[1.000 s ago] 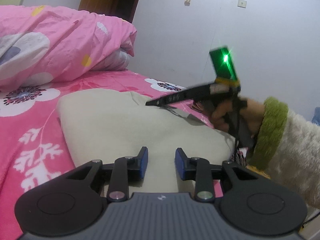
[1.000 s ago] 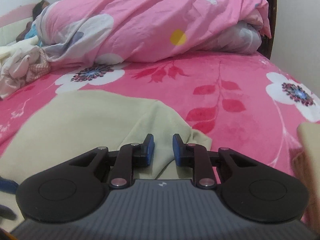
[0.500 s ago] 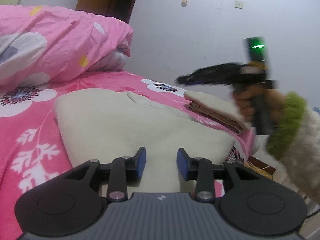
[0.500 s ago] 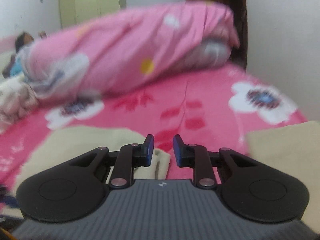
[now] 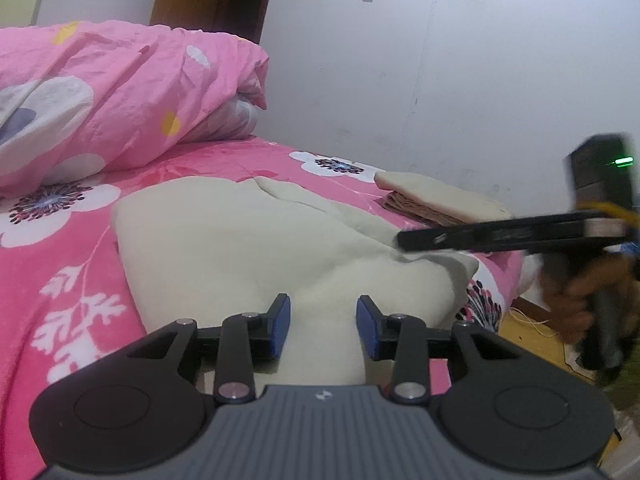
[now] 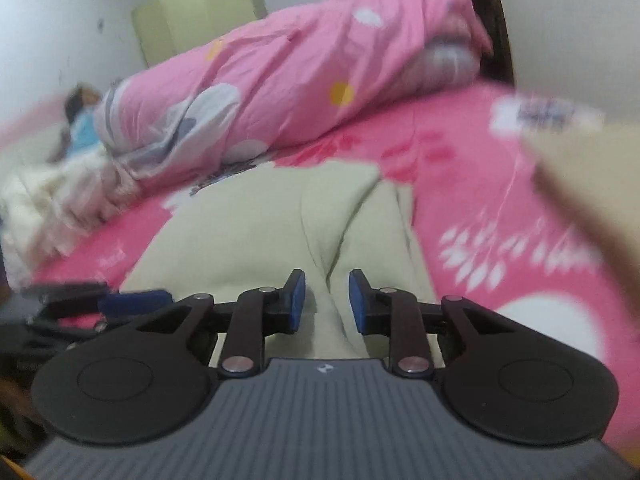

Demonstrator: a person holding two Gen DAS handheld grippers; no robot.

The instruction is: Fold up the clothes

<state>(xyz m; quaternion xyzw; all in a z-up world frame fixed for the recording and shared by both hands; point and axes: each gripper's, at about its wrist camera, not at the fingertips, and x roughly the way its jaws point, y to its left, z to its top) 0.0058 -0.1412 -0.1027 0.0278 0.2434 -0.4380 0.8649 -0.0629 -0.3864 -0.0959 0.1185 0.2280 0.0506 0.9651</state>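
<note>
- Left wrist view: the left gripper point(image 5: 323, 322) is released, its blue-padded jaws stand apart with nothing between them, low over the near part of the cream-coloured soft fleece garment point(image 5: 248, 248).
- This garment lies spread on the pink flower-printed bed sheet point(image 5: 60, 280), reaching toward the right edge of the bed. One seam or flap runs across its far part, so it looks partly laid over itself.
- Near the far right corner of the bed lies a folded pile of cream and brown cloth point(image 5: 436, 202), apart from the garment.
- The right gripper point(image 5: 404, 240), held by a person's hand point(image 5: 572, 292), is seen from the side over the garment's right edge. From this side I cannot tell how its jaws stand.
- A rolled pink flowered quilt point(image 5: 120, 96) lies along the far edge of the bed.
- Right wrist view: this picture is blurred. The right gripper's jaws stand apart and hold nothing. Below them the garment shows a long crease between two layers.
- Handling, as I judge: the cloth is light, thick and limp. It will sag and not slide much on the sheet. A good place to hold is a corner or the hem at the edge, pinching all layers together.
</note>
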